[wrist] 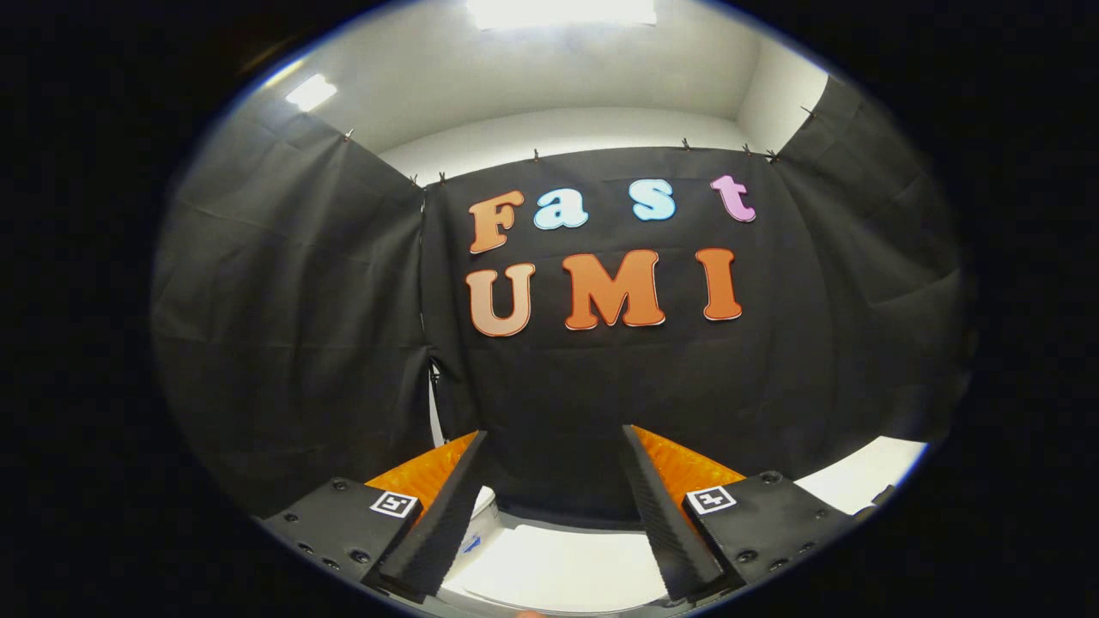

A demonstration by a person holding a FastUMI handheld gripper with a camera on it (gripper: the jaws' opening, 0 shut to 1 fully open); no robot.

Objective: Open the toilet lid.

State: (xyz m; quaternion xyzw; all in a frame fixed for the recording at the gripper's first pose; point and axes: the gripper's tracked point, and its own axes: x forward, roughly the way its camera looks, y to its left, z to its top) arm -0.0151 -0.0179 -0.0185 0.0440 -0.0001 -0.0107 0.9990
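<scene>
Two fingers of the claw (554, 506) stand spread wide apart with nothing between them, so the claw is open and holds nothing. Low between the fingers and just ahead of them lies a bright white, glossy shape, most likely the toilet lid (558, 566); glare washes it out, and I cannot tell whether it is down or raised. The fingers do not touch it. A small blue mark (471, 543) shows on the white near the left finger. Beyond the fingers hangs the black cloth wall (283, 300), and above it a white ceiling with a lit panel (562, 10).
</scene>
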